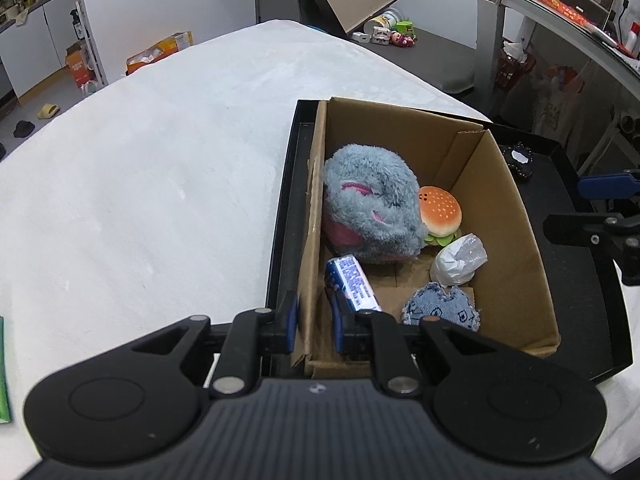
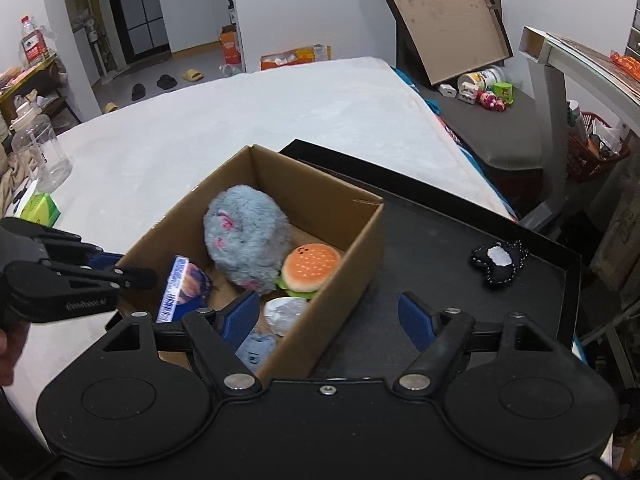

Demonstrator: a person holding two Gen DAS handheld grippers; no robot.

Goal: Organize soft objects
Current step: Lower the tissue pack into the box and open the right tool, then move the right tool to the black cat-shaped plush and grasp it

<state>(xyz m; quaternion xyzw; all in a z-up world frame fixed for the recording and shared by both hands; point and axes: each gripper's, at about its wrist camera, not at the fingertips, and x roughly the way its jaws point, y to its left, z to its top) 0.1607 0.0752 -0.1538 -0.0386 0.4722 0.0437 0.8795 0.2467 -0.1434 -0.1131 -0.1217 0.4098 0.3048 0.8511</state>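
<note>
Cardboard box [image 2: 340, 240] sits in black tray [image 2: 460, 236] on white-covered table [image 2: 240, 120]. Inside box: grey plush [image 2: 246, 240], burger plush [image 2: 310, 266], denim toy [image 1: 442, 310], white wrapped bundle [image 1: 458, 260], blue tissue pack [image 1: 352, 282].

Left gripper [image 1: 316, 320] – jaws pinched onto box's left wall.

Right gripper [image 2: 328, 316] spread wide, straddling box's right wall; black-and-white plush [image 2: 498, 262] lies on tray ahead-right, apart from its fingers.

Legible marks:
- Left gripper [image 2: 120, 276], side of body: raised cursive word, too blurred to read, perhaps a brand name.
- Blue-and-white packet [image 2: 176, 294] in cardboard box [image 2: 352, 256]: barcode on end face; digits illegible.
- Red-labelled bottle [image 2: 33, 42]: label print unreadable.
</note>
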